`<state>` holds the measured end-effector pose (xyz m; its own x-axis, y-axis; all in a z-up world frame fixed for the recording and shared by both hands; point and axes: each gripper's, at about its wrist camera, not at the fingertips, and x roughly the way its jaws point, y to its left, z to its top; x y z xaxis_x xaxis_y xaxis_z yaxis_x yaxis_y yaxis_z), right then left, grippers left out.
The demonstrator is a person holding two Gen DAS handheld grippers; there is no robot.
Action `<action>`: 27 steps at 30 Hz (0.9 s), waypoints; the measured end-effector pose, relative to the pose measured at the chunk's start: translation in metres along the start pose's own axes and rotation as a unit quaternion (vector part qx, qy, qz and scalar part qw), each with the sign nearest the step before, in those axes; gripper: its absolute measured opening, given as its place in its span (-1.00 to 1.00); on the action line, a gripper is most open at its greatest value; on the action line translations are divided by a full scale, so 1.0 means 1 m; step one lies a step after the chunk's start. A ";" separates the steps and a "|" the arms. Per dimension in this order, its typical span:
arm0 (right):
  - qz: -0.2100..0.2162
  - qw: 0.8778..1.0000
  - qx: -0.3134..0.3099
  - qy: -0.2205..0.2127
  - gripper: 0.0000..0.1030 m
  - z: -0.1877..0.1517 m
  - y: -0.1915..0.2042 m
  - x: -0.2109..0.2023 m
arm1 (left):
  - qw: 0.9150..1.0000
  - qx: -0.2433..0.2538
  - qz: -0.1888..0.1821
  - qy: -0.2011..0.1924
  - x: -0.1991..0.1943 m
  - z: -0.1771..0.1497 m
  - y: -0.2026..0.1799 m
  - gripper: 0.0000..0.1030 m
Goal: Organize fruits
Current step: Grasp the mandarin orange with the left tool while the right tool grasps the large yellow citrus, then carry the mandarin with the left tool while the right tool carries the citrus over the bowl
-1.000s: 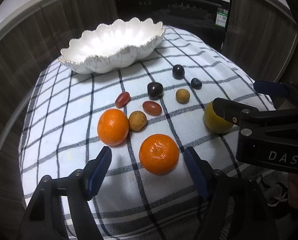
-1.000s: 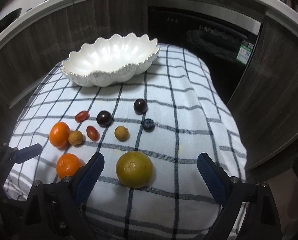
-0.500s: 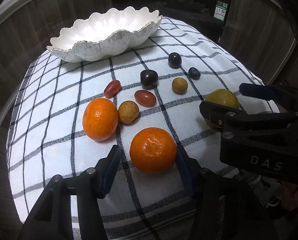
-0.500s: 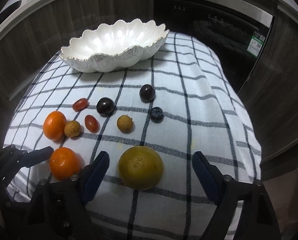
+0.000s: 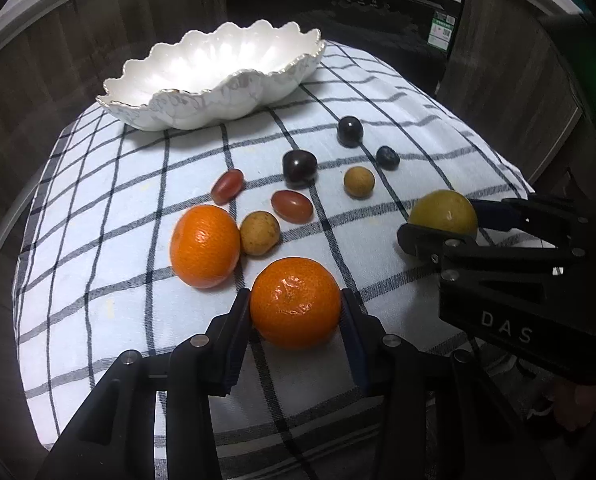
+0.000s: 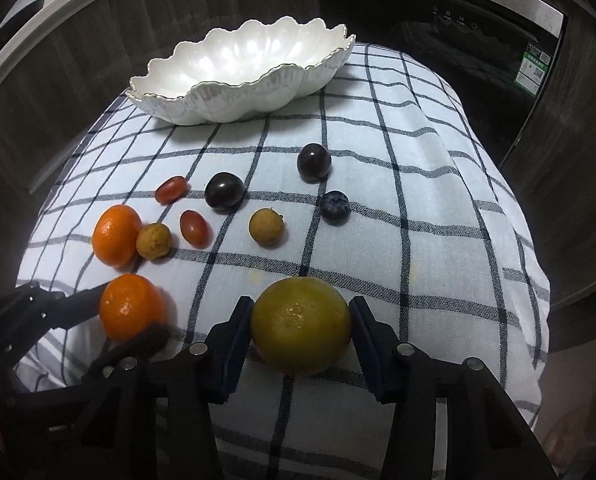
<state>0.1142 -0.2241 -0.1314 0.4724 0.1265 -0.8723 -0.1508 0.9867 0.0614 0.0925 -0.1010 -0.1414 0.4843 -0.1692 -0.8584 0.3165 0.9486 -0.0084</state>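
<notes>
my left gripper [image 5: 296,312] has just been closing and its pads now press both sides of the near orange [image 5: 296,303] on the checked cloth [image 5: 98,280]. my right gripper [image 6: 299,336] has likewise been closing onto the yellow-green citrus [image 6: 301,326], pads touching it. the white bowl [image 6: 234,92] sits at the far end, apart from both.

The left gripper [image 5: 296,308], its jaws just closing, presses both pads on the near mandarin [image 5: 295,303] on the checked cloth [image 5: 98,280], while the right gripper [image 5: 443,218] clasps the yellow-green citrus [image 5: 443,210].
</notes>
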 end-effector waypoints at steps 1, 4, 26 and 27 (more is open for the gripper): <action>-0.001 1.000 -0.001 -0.001 -0.04 0.000 0.000 -0.002 | 1.000 0.000 0.001 -0.003 -0.002 0.000 0.000 -0.18; -0.001 1.000 -0.002 -0.005 -0.04 0.000 0.003 -0.008 | 1.000 -0.002 0.004 -0.015 -0.010 0.000 0.001 -0.18; -0.010 0.998 -0.023 -0.049 -0.04 0.008 0.019 -0.052 | 0.995 -0.046 0.037 -0.085 -0.056 0.005 0.027 -0.18; -0.010 0.998 -0.024 -0.051 -0.04 0.009 0.019 -0.054 | 0.994 -0.048 0.040 -0.087 -0.058 0.005 0.028 -0.18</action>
<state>0.0937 -0.2111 -0.0786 0.5616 0.1192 -0.8188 -0.1807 0.9834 0.0192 0.0774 -0.0656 -0.0896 0.6416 -0.1288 -0.7561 0.1961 0.9806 -0.0006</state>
